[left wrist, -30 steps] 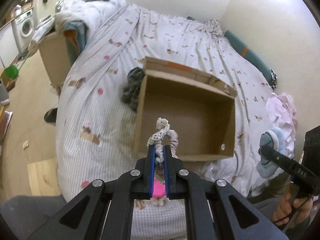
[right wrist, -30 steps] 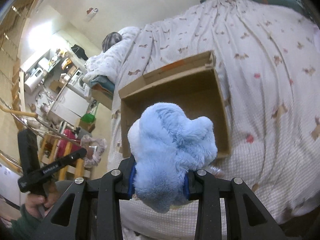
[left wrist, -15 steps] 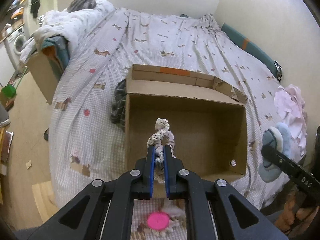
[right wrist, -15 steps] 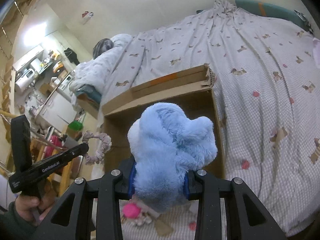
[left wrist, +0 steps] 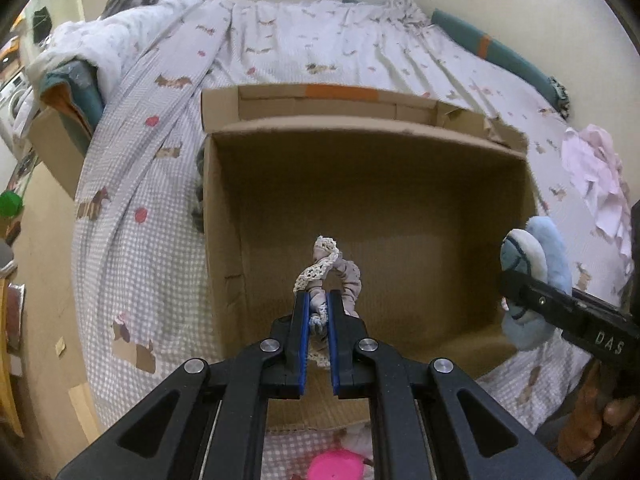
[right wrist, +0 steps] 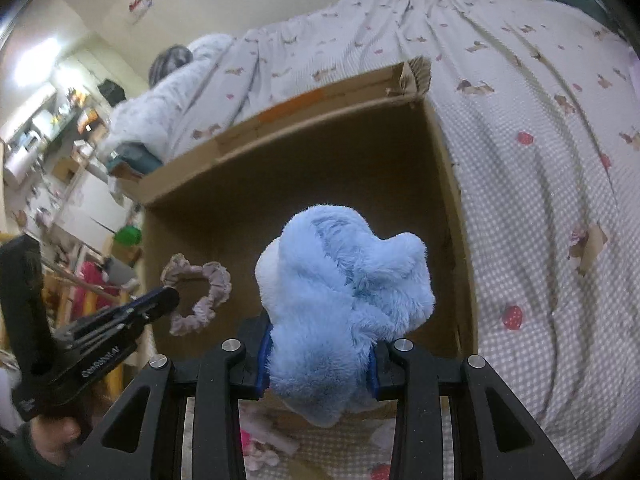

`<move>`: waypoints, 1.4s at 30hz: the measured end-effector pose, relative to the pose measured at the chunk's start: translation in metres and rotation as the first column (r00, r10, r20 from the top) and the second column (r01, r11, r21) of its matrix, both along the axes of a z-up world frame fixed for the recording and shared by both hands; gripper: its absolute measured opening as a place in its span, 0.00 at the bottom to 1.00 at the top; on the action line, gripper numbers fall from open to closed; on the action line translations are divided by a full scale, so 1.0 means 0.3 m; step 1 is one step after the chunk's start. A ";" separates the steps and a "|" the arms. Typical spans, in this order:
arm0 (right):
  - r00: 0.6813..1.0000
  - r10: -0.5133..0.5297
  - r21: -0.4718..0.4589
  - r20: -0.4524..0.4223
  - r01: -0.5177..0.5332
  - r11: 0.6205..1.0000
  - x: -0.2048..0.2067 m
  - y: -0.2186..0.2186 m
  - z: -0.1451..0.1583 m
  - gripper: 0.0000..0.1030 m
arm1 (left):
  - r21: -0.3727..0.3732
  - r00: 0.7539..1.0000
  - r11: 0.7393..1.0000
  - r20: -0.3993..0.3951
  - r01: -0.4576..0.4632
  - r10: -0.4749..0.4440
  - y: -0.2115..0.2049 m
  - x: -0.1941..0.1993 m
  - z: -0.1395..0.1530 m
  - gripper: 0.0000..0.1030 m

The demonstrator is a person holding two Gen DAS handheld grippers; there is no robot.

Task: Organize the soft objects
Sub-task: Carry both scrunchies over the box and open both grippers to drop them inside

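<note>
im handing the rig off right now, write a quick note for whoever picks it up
Left gripper: shut on the scrunchie, over the open cardboard box.
Right gripper: shut on the blue plush toy, also over the box.
Done: both items picked up and brought to the box, which looks empty inside.
Left: drop both in, then get the pink soft items on the bed by the near edge.

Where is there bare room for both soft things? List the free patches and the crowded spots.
The cardboard box floor is bare wall to wall. The bedspread right of it is open. Crowded: the near strip below the box front, with a pink round thing and small fabric bits, and the pink cloth at far right.
</note>
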State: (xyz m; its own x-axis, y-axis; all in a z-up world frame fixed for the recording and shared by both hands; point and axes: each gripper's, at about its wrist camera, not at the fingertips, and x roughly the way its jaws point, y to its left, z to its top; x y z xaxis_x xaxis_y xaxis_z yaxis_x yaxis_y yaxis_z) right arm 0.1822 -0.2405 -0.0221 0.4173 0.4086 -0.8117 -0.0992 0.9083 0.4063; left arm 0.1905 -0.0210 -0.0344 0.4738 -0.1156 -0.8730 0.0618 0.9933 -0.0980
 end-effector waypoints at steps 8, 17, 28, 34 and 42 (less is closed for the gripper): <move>0.999 0.037 -0.055 -0.023 -0.038 0.998 0.004 0.054 -0.034 0.37 | 0.001 0.998 1.000 -0.056 -0.003 0.003 -0.012 0.005 -0.061 0.08; 0.998 0.024 -0.052 -0.052 -0.027 0.998 0.023 0.054 -0.058 0.40 | 0.034 0.999 0.999 -0.036 0.008 -0.006 -0.027 0.002 -0.055 0.08; 0.998 0.007 -0.023 -0.059 -0.009 1.000 0.029 0.035 -0.059 0.47 | 0.040 0.998 0.999 -0.054 0.015 -0.013 -0.038 -0.004 -0.057 0.18; 0.999 -0.002 -0.005 -0.051 0.001 1.000 0.026 0.025 -0.050 0.61 | 0.086 1.000 0.996 -0.015 0.008 -0.007 -0.059 -0.016 -0.036 0.60; 1.000 -0.001 0.000 0.028 0.001 1.000 0.010 0.027 0.007 0.79 | 0.086 0.998 0.995 0.041 -0.046 0.042 -0.022 -0.027 0.017 0.79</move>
State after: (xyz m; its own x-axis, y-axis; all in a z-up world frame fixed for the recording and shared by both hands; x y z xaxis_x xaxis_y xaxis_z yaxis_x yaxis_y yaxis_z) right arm 0.1853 -0.2324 -0.0199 0.4408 0.4083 -0.7994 -0.1095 0.9084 0.4036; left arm 0.1824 -0.0275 -0.0293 0.5108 -0.0184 -0.8595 0.0199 0.9998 -0.0096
